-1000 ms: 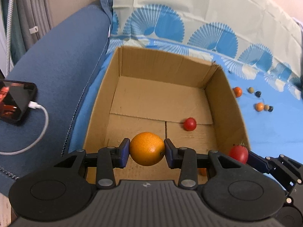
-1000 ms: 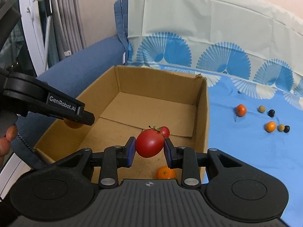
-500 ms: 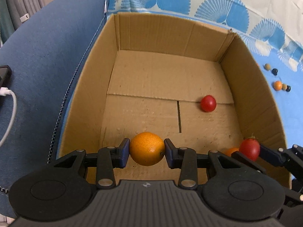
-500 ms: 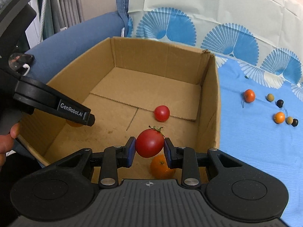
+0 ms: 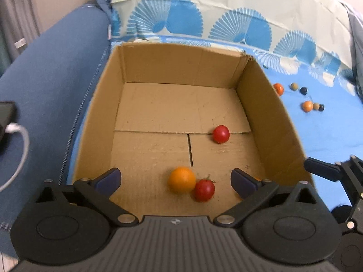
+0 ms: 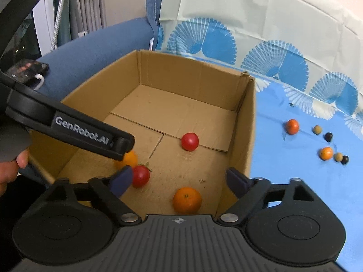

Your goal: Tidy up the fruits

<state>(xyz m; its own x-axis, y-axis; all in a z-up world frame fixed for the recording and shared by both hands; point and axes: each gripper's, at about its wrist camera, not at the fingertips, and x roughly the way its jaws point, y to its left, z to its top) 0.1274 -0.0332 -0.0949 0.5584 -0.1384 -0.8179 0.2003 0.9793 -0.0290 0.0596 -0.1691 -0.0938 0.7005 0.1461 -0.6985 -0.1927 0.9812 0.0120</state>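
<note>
An open cardboard box (image 5: pixel 270 104) (image 6: pixel 247 122) sits on a blue cloth. On its floor lie an orange (image 5: pixel 182 179), partly hidden in the right wrist view (image 6: pixel 129 158), and a stemmed tomato (image 5: pixel 204 190) (image 6: pixel 141 176) touching it. A small red tomato (image 5: pixel 221 134) (image 6: pixel 190 141) lies farther in, and a second orange (image 6: pixel 187 200) lies near the right wall. My left gripper (image 5: pixel 175 180) is open and empty above the box floor. My right gripper (image 6: pixel 179 179) is open and empty over the box's near right part.
Several small fruits lie on the blue cloth right of the box: oranges (image 5: pixel 278 89) (image 6: pixel 292 126), tan ones (image 6: pixel 317 129) and dark ones (image 6: pixel 328 137). A blue sofa arm (image 5: pixel 52 72) with a charging phone (image 6: pixel 27 68) is on the left. A patterned cloth (image 5: pixel 226 11) hangs behind.
Both grippers have opened. The left one let go of the orange and the right one let go of the stemmed tomato; both fruits now lie together on the box floor.
</note>
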